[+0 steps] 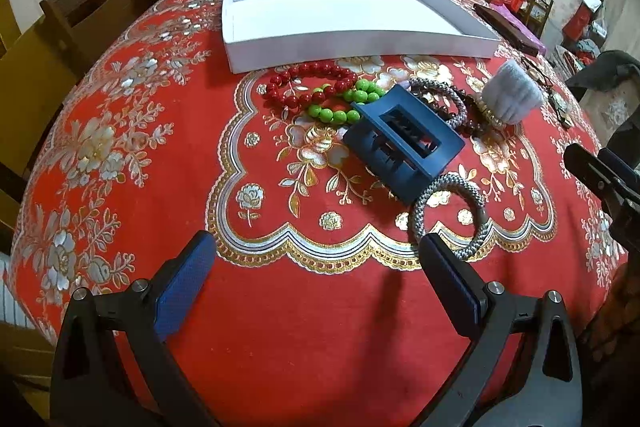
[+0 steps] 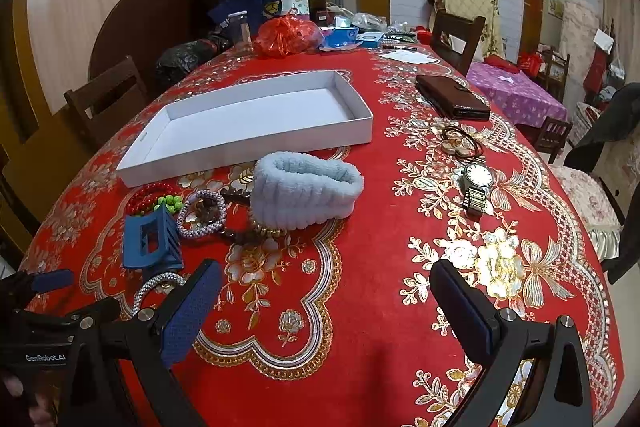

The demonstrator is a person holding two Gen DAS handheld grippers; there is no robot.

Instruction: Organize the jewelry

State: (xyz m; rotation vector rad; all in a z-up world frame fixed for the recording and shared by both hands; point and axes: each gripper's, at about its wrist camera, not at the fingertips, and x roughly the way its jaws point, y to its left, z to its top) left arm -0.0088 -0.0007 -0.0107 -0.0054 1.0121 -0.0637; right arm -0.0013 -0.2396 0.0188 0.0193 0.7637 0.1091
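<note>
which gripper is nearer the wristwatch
Right. The right gripper hovers open over the tablecloth with the wristwatch just ahead and slightly to its right. The left gripper sits open on the far side of the jewelry pile, near the blue hair claw.

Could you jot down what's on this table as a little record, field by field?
surface: red floral tablecloth
container: white tray, nothing inside
pile near tray: red bead bracelet, green bead bracelet, blue hair claw, grey braided bands, pale fluffy band
set apart: wristwatch, brown wallet
left gripper: open, holding nothing
right gripper: open, holding nothing
</note>
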